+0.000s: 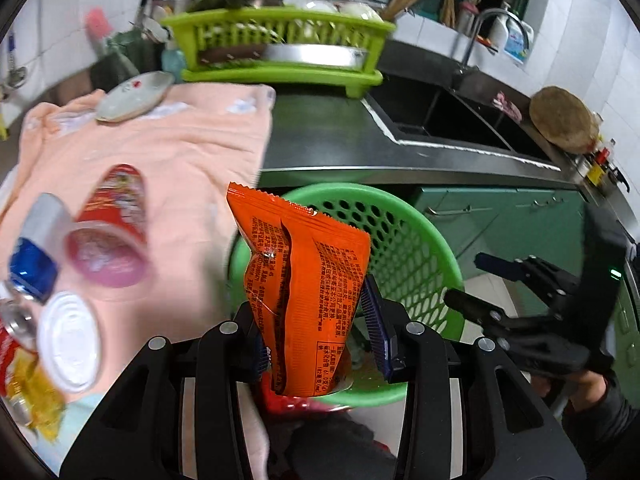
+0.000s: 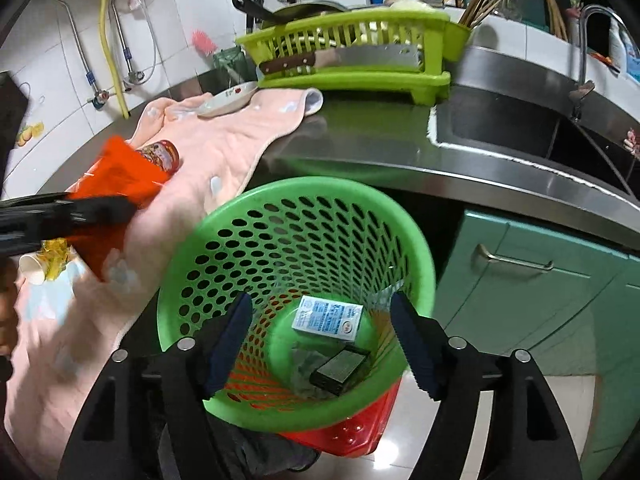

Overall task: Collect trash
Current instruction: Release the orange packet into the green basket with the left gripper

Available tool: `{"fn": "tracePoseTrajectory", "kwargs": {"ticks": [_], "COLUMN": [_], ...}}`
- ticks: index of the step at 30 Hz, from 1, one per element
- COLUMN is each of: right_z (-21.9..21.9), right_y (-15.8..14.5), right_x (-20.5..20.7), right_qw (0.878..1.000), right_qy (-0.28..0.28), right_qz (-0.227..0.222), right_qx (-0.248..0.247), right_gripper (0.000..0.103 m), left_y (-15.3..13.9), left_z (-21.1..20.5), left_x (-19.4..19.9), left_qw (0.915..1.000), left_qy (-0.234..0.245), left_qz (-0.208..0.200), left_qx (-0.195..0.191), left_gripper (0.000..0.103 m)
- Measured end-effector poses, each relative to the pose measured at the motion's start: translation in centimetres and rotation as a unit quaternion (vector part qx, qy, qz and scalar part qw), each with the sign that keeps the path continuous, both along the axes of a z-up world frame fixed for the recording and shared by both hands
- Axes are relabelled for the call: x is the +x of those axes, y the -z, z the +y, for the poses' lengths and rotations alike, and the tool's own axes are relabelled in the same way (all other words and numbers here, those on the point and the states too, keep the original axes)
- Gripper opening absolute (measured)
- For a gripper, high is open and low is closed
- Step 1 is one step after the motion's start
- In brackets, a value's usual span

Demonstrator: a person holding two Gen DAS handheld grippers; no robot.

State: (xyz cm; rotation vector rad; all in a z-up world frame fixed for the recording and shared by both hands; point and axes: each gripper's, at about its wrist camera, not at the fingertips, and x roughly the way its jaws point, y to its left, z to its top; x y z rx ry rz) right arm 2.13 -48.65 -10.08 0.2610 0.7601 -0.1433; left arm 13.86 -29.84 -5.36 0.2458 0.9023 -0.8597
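My left gripper (image 1: 322,336) is shut on an orange snack packet (image 1: 304,280) and holds it upright at the near rim of the green perforated waste basket (image 1: 416,240). From the right wrist view the packet (image 2: 120,184) is blurred, left of the basket (image 2: 224,216). My right gripper (image 2: 320,344) is open and empty over the basket's mouth; it also shows in the left wrist view (image 1: 468,280). Inside the basket lie a white-blue carton (image 2: 328,316) and a dark box (image 2: 340,368). On the pink towel (image 1: 180,152) lie a red cup (image 1: 112,232), a white lid (image 1: 70,346) and a blue-white can (image 1: 36,256).
A lime dish rack (image 2: 352,60) with a cleaver stands at the back of the steel counter (image 2: 380,148). A plate (image 2: 228,98) rests on the towel's far edge. The sink (image 2: 532,136) is at the right. Green cabinets (image 2: 532,292) are below. A red stool (image 2: 352,436) sits under the basket.
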Motion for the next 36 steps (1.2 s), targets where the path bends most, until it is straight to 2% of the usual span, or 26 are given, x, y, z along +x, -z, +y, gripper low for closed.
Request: {"fn": "tracePoseTrajectory", "kwargs": {"ticks": [6,10,14,17,23,28,33,36], "right_z": [-0.4,-0.7,-0.8,-0.6,0.4,2.7,5.7,7.5], "right_y": [-1.0,-1.4,-1.6,-1.8,-2.9,-4.4,-5.5,-6.0], "right_x": [-1.5,-2.1,-2.2,-2.0,-1.2,0.6,2.7,3.9], "right_qw": [1.0,1.0,1.0,1.0,0.999,0.999,0.997,0.995], "right_qy": [0.009,0.014,0.015,0.014,0.0,-0.03,-0.063,-0.082], "right_qz": [-0.018,-0.023,-0.024,-0.025,-0.032,-0.04,-0.048,-0.051], "right_qx": [-0.004,-0.005,-0.005,-0.007,-0.003,-0.002,-0.003,-0.002], "right_gripper": [0.075,0.076,0.078,0.078,0.078,0.078,0.079,0.079], "left_y": [1.8,2.2,2.3,2.1,0.6,-0.7,-0.8,-0.2], "left_z": [-2.8,-3.5,-3.4,-2.8,0.7,5.5,10.0,12.4], "left_x": [0.1,0.1,0.0,0.0,0.3,1.3,2.8,4.2], "left_qw": [0.9998,0.9997,0.9996,0.9996,0.9996,0.998,0.9939,0.9903], "left_qy": [0.012,0.013,0.01,0.006,-0.021,-0.06,-0.107,-0.137], "left_qz": [0.017,0.02,0.026,0.027,0.009,-0.006,-0.025,-0.022], "left_qx": [0.006,0.008,-0.002,-0.006,-0.016,-0.019,-0.001,0.007], "left_gripper": [0.047,0.064,0.075,0.075,0.075,0.075,0.075,0.075]}}
